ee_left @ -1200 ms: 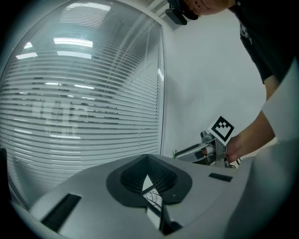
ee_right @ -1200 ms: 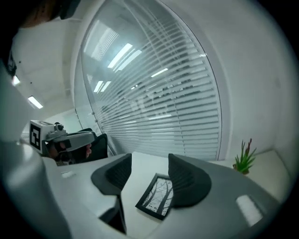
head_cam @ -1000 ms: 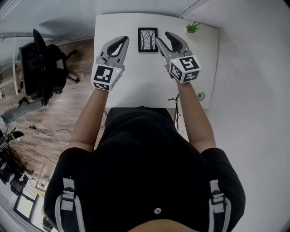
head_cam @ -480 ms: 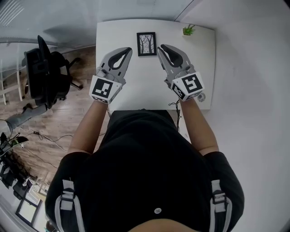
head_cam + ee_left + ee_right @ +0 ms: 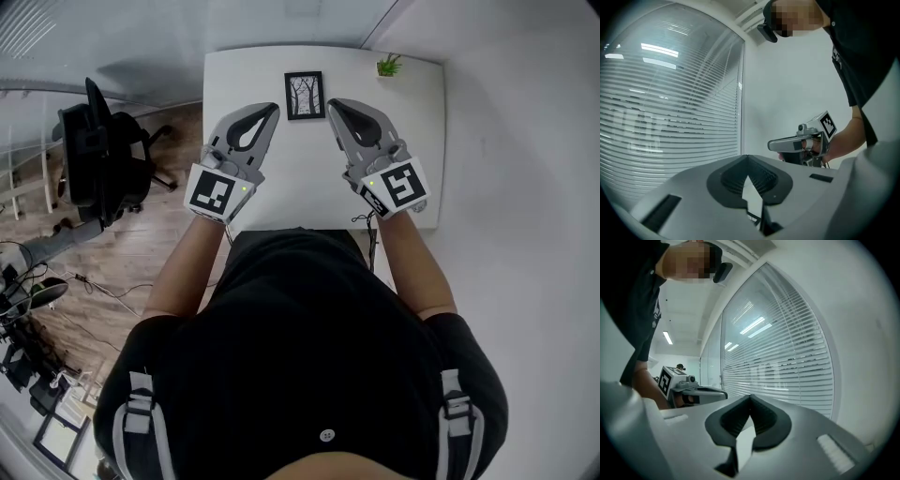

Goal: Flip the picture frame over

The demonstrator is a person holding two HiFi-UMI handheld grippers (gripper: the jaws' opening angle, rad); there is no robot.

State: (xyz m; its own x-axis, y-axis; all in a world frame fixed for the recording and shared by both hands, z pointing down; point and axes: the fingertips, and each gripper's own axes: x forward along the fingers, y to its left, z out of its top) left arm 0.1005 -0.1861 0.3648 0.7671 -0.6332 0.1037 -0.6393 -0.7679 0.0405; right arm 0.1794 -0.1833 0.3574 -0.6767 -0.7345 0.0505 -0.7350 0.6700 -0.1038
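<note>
A small black picture frame [image 5: 304, 95] with a print of bare trees lies face up at the far middle of the white table [image 5: 281, 178]. My left gripper [image 5: 274, 110] hangs above the table to the frame's near left, shut and empty. My right gripper [image 5: 332, 105] hangs to the frame's near right, also shut with nothing in it. Neither touches the frame. In the left gripper view the jaws [image 5: 748, 159] meet at their tips and the right gripper [image 5: 802, 143] shows beyond. In the right gripper view the jaws [image 5: 750, 398] are closed and the left gripper [image 5: 686, 386] shows at left.
A small green potted plant [image 5: 389, 65] stands at the table's far right corner. A black office chair [image 5: 103, 155] stands on the wood floor left of the table. Window blinds [image 5: 665, 112] face both gripper views. A cable [image 5: 370, 234] hangs at the table's near right edge.
Both grippers have risen and drawn back from the frame toward me. The right gripper's jaws, open beside the frame a second ago, have closed empty. The frame lies where it was.
</note>
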